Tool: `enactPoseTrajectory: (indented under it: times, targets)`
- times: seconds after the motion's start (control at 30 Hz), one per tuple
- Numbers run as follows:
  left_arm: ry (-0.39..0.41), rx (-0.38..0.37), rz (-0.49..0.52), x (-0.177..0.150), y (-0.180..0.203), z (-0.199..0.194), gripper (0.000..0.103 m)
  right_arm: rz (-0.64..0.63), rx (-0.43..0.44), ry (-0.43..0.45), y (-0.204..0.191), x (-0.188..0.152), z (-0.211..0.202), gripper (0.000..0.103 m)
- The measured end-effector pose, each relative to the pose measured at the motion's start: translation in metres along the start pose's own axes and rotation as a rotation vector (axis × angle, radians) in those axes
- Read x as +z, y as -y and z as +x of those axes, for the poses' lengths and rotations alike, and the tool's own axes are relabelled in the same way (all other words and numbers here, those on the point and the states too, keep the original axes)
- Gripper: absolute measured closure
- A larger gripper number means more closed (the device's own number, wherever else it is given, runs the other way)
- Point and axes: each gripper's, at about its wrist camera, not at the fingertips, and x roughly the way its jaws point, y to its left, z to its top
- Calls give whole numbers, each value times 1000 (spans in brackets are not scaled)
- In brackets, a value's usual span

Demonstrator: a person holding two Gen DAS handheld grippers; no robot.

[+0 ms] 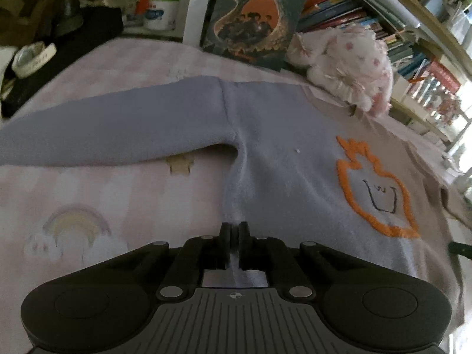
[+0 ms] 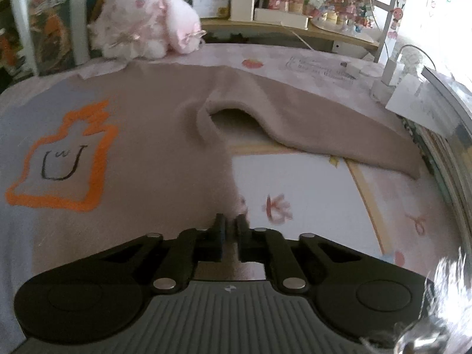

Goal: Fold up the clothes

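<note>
Both black two-finger grippers pinch the near hem of a fleece sweatshirt spread flat on a pink printed bed cover.

The left gripper (image 1: 234, 230) has its jaws closed on the hem at the lilac-blue side, the right gripper (image 2: 231, 221) on the beige side; holding both bottom corners likely prepares lifting the hem toward the collar. The lilac-and-beige fleece sweatshirt (image 1: 280, 159) with an orange outlined motif (image 1: 374, 188) lies front up, sleeves outstretched. A pink-and-white plush toy (image 2: 144, 20) sits by the far edge near the collar, perhaps crowding the fold.
</note>
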Motion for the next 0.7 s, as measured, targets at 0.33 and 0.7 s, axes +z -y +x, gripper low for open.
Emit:
enactPoseTrajectory:
  times: [0.33,0.7]
  targets:
    - [49,-4,4,12,-15,-13,95,-34,36,15,-16,-9,-7,92]
    - [-14,14,21,-27,-1,-29,78,59,86,-17,-1,-37,-29,87]
